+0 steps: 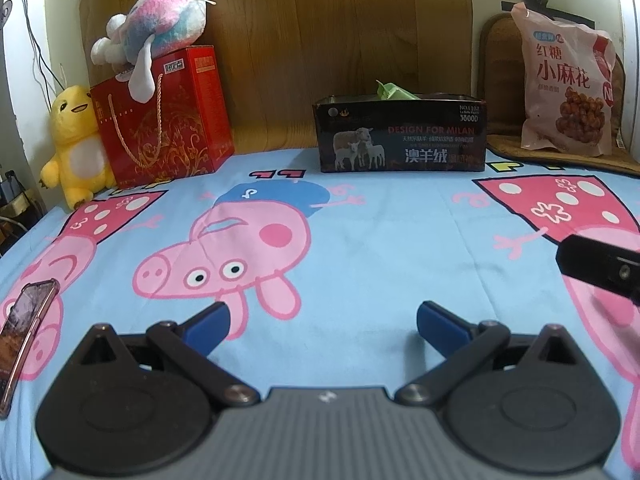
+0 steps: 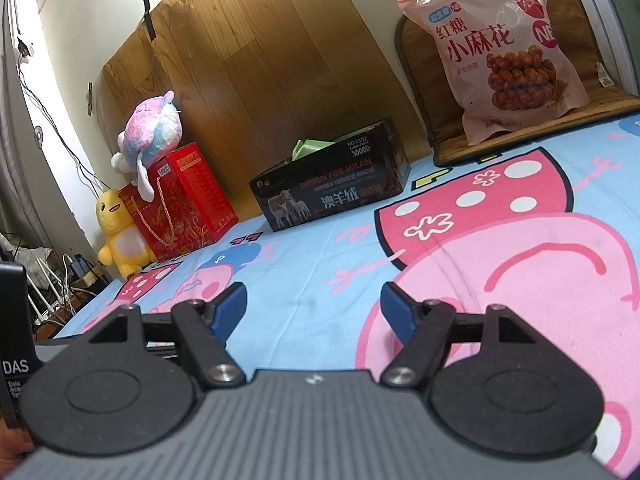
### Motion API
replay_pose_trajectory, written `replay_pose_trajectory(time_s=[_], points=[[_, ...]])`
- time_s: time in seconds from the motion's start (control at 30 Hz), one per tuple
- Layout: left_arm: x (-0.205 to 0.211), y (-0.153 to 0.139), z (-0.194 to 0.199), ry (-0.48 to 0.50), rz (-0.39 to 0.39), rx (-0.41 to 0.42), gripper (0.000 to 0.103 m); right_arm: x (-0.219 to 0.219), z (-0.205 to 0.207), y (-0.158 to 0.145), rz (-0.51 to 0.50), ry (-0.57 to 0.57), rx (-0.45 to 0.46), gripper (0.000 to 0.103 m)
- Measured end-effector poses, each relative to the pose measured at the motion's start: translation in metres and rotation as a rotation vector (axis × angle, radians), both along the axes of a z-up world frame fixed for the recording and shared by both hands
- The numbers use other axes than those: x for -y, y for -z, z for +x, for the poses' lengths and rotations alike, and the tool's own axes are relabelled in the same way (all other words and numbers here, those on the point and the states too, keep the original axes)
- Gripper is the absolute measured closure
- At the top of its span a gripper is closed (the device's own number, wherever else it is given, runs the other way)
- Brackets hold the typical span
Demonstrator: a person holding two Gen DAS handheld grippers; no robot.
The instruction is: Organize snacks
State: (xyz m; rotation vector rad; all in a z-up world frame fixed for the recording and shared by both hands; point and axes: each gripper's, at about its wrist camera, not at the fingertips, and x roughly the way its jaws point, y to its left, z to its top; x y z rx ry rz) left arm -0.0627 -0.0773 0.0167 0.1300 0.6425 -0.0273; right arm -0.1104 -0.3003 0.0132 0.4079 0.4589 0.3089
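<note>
Upper right of frame, pink twisted-dough snack bag (image 2: 506, 46) leans on woven cushion (image 2: 600, 92) — not yet stored. Black open-top box (image 2: 332, 192) mid-frame holds green packet (image 2: 310, 147). Left gripper (image 1: 322, 322), right gripper (image 2: 313, 307) — both spread wide, empty.

The black box (image 1: 400, 138) reads "DESIGN FOR MILAN" and "3800D"; the pink snack bag (image 2: 508, 48) reads "小麻花"

Snack bag (image 1: 568, 80): pink plastic pouch printed with Chinese characters and a photo of brown twisted dough sticks; sealed, puffy, upright, leaning back against a brown woven mat, at the far right.
Box (image 1: 400, 136): black open-topped carton with sheep picture and "DESIGN FOR MILAN"; by the wooden board.
Green packet (image 1: 394, 90): pokes above box rim.
</note>
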Motion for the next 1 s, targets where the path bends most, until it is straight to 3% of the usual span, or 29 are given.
replay_pose_trajectory(time_s=[1.0], points=[[-0.0018, 0.0006, 0.0017, -0.004, -0.03, -0.066, 0.0, 0.0006, -0.0001, 0.0002, 0.001, -0.001, 0.001, 0.027]])
